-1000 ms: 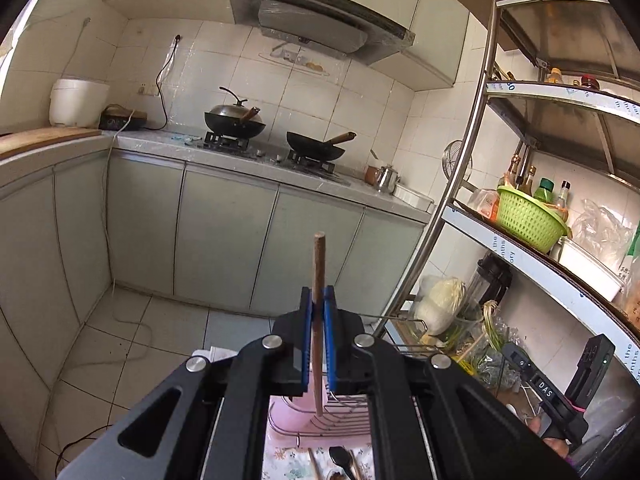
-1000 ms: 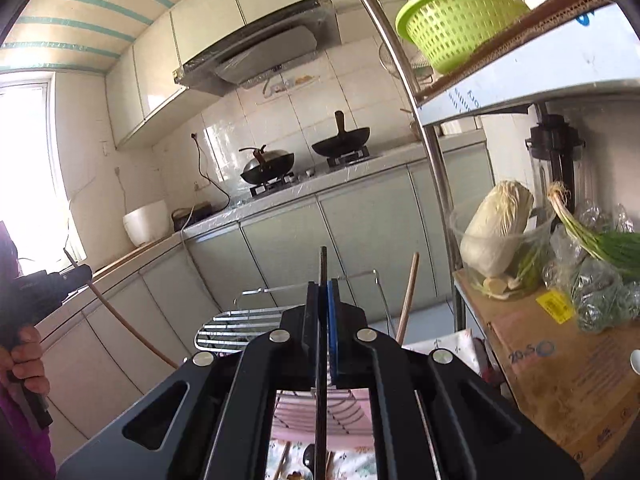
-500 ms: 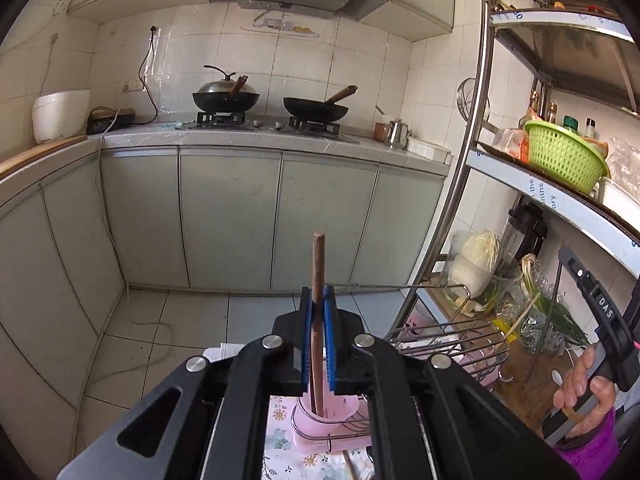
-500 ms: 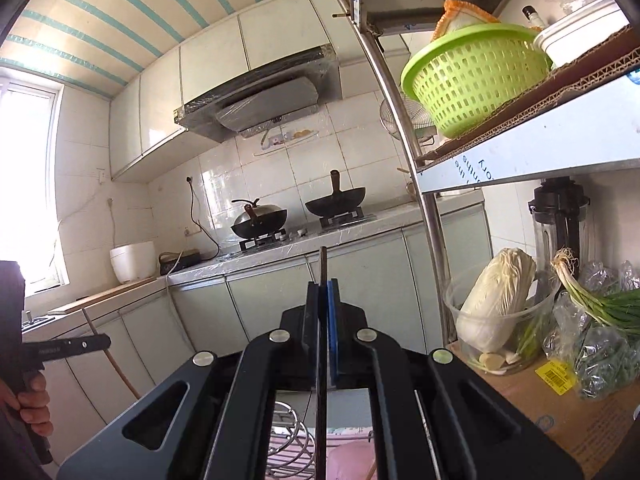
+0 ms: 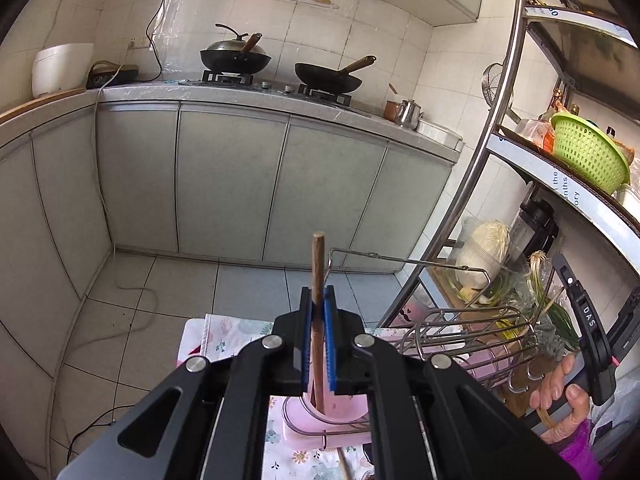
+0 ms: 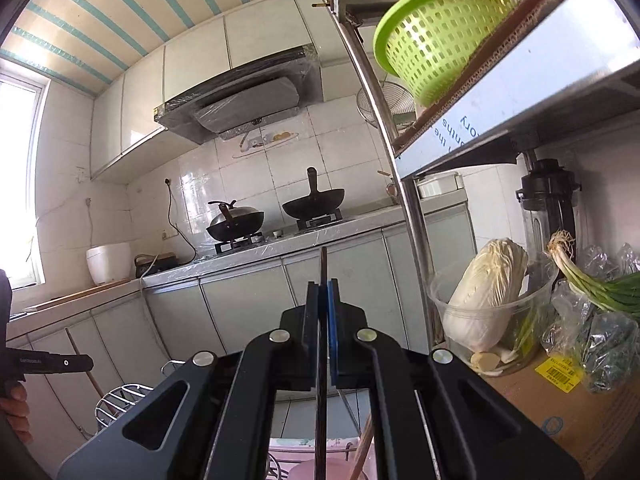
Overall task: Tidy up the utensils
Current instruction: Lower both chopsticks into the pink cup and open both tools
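My left gripper (image 5: 319,300) is shut on a brown wooden utensil handle (image 5: 317,264) that stands upright; its lower end reaches into a pink cup (image 5: 340,406) held in a wire ring below the jaws. Beside it stands a metal wire dish rack (image 5: 460,328) on a floral cloth (image 5: 224,332). My right gripper (image 6: 321,292) is shut on a thin dark utensil (image 6: 322,268), seen edge-on and upright. Under it show the pink cup (image 6: 308,470) and a wooden stick (image 6: 362,452). The other gripper (image 5: 584,320) and the hand (image 5: 564,404) holding it appear at lower right in the left wrist view.
Grey cabinets (image 5: 224,184) carry a stove with two woks (image 5: 234,58). A metal shelf unit (image 5: 488,148) at right holds a green basket (image 5: 588,156), a cabbage (image 6: 488,288), spring onions (image 6: 596,280) and a blender (image 6: 548,208). A white rice cooker (image 5: 60,68) sits at far left.
The left gripper has sunk and tilted down, bringing the wooden handle's lower end into the pink cup. The right gripper has tipped upward; the rack has slid low in its view.
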`<state>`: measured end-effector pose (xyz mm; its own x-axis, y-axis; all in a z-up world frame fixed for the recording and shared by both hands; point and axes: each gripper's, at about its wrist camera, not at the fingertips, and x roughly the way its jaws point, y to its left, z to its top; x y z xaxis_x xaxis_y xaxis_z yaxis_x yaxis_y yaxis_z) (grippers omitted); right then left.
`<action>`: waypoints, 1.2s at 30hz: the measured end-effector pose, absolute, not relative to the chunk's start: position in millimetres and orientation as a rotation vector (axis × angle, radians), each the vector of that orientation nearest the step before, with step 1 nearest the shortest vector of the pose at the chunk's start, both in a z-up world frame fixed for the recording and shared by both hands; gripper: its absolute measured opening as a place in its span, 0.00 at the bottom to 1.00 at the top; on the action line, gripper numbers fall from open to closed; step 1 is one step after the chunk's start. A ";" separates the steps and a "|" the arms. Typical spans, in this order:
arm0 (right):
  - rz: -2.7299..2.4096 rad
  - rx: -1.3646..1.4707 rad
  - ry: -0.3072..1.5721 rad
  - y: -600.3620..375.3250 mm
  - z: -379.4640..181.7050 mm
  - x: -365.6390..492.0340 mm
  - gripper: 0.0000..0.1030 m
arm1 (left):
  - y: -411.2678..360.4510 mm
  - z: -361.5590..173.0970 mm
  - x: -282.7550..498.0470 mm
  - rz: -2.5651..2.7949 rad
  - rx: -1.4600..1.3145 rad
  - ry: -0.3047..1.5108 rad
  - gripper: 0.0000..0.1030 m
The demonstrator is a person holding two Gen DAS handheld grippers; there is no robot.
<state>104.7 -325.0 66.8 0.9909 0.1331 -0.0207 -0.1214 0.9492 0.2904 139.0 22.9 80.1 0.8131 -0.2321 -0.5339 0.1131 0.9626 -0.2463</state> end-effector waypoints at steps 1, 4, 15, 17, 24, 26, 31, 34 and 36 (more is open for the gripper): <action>0.130 0.300 0.048 -325.2 62.5 104.1 0.04 | 23.3 78.2 140.0 -0.187 -0.211 0.598 0.05; 0.131 0.311 0.063 -325.3 53.9 98.8 0.04 | 22.9 73.2 141.8 -0.190 -0.216 0.607 0.05; 0.099 0.413 0.203 -333.6 18.6 71.8 0.05 | 23.9 59.0 136.8 -0.205 -0.245 0.633 0.05; 0.090 0.421 0.246 -336.8 14.8 76.8 0.05 | 24.9 57.2 137.0 -0.206 -0.255 0.641 0.05; 0.146 0.449 0.365 -343.8 19.9 114.2 0.05 | 30.1 54.3 137.9 -0.204 -0.287 0.652 0.05; 0.159 0.424 0.383 -339.2 24.6 122.6 0.05 | 30.4 54.5 139.0 -0.202 -0.293 0.655 0.05; 0.181 0.381 0.413 -328.5 30.9 130.2 0.05 | 31.8 51.6 145.2 -0.204 -0.313 0.675 0.14; 0.188 0.381 0.434 -326.7 27.5 129.0 0.05 | 32.5 49.0 146.2 -0.197 -0.320 0.680 0.32; 0.189 0.389 0.452 -326.8 24.1 126.9 0.05 | 34.0 46.5 145.5 -0.193 -0.325 0.682 0.35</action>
